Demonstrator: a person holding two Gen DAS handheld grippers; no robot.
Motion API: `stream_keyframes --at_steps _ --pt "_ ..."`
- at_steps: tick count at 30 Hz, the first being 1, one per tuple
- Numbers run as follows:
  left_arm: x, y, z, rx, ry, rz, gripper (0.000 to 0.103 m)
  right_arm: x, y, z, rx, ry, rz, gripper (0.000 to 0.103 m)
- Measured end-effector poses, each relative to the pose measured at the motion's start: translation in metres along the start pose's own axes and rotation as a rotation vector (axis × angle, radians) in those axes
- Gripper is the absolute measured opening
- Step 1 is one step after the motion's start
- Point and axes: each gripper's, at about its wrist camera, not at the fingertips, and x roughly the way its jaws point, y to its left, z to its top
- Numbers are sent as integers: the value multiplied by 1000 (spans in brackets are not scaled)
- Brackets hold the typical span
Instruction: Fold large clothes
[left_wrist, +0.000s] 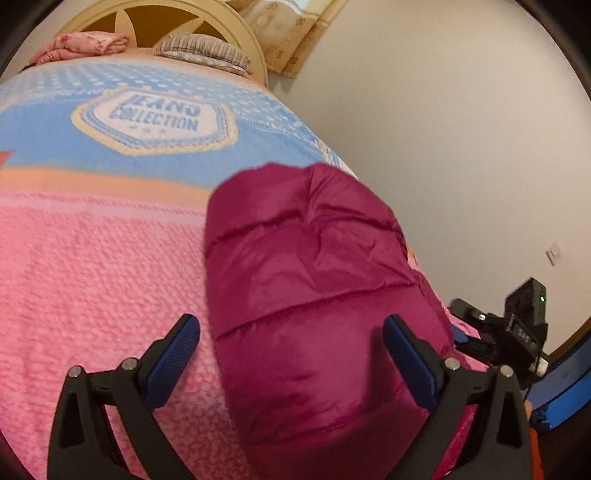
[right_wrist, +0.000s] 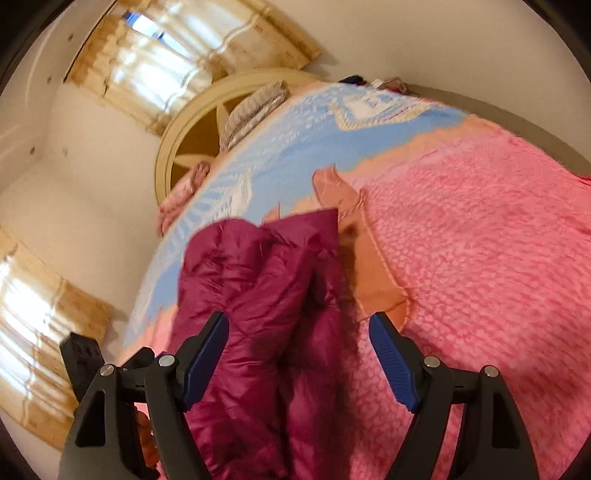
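Observation:
A magenta quilted puffer jacket lies folded into a long bundle on the pink and blue blanket of a bed. My left gripper is open, its blue pads either side of the jacket's near end, just above it. In the right wrist view the same jacket lies bunched in lengthwise folds. My right gripper is open over its near part, holding nothing. The other gripper's black body shows at the left of that view.
A cream round headboard with a striped pillow and a pink floral pillow stands at the bed's far end. Curtains hang on the wall. The bed's right edge runs beside the jacket.

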Motion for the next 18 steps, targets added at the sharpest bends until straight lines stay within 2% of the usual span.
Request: stream_keyframes --at_steps 3,6,10,14,18 --pt "12 4 -5 -38 21 -63 102 19 -1 0 -1 34 25 79" --pt "22 6 -5 -61 32 -83 103 36 -6 -2 37 68 77 79" --pt "35 12 -4 -92 65 -114 103 45 5 -7 -41 72 110 79" --pt "40 1 -6 -30 70 -79 103 54 17 -14 -134 92 106 80" --pt "48 -9 -5 20 82 -13 103 64 30 -22 -233 109 49 80"
